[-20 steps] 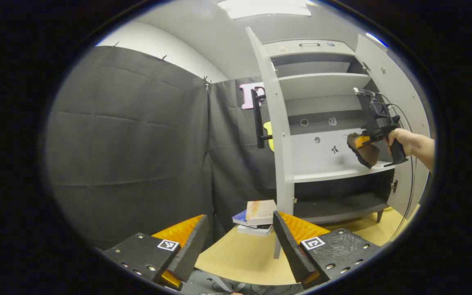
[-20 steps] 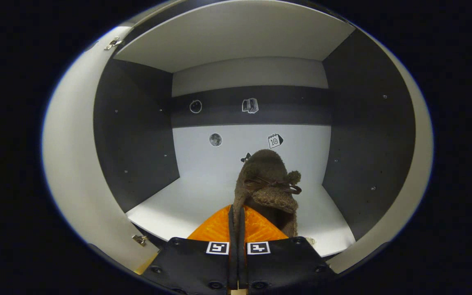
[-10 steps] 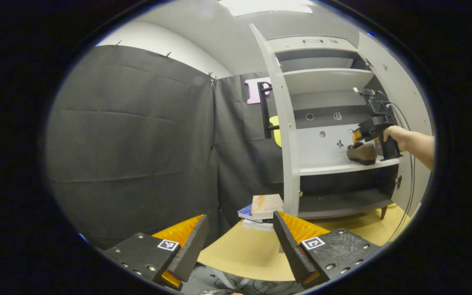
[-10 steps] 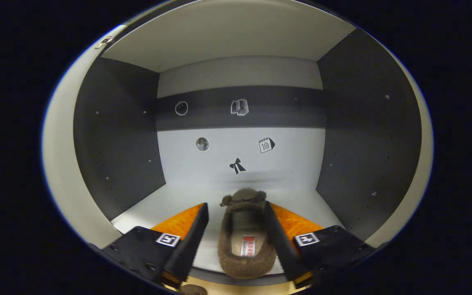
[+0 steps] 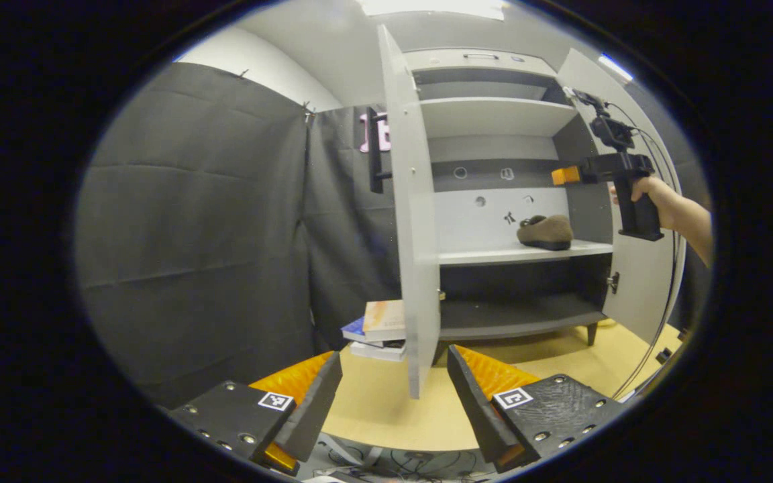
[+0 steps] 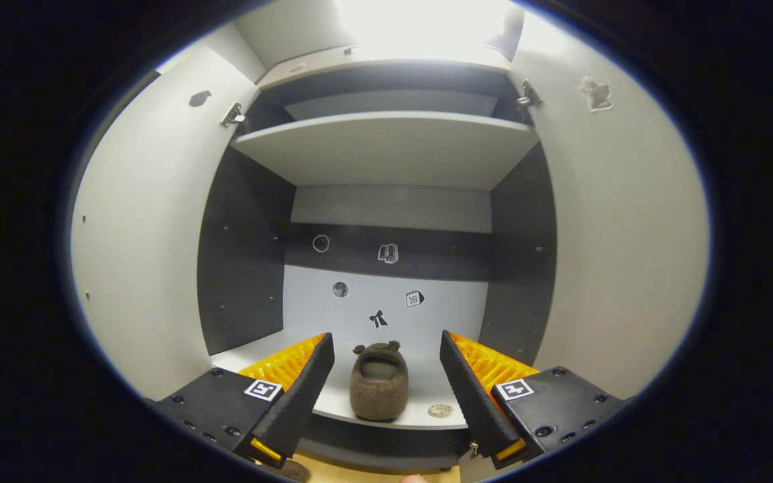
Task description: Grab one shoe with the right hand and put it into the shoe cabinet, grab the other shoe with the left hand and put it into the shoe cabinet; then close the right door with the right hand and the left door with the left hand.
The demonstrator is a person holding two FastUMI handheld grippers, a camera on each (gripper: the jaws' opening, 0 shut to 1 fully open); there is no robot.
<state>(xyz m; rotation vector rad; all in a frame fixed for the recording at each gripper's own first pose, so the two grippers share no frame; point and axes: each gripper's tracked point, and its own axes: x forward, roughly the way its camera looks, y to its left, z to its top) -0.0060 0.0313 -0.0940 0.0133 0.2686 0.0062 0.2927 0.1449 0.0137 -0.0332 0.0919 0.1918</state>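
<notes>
A brown fuzzy shoe (image 6: 378,391) lies on the middle shelf (image 6: 420,406) of the grey shoe cabinet, heel towards me. My right gripper (image 6: 384,342) is open, back from the shelf and apart from the shoe. In the left gripper view the same shoe (image 5: 546,231) rests on the shelf (image 5: 494,255), and the right gripper (image 5: 564,176), held by a hand (image 5: 655,198), hovers above and to its right. My left gripper (image 5: 393,354) is open and holds nothing, low over the table (image 5: 386,416). Both cabinet doors stand open.
The left door (image 5: 415,235), with a black handle (image 5: 374,151), juts out edge-on towards my left gripper. The right door (image 5: 635,268) swings wide behind the hand. Stacked books (image 5: 376,329) lie on the table by the left door. A small round disc (image 6: 440,410) sits on the shelf.
The right gripper opened and let the shoe down onto the shelf, then drew back and up out of the cabinet. The left gripper view has shifted a little; it stays open.
</notes>
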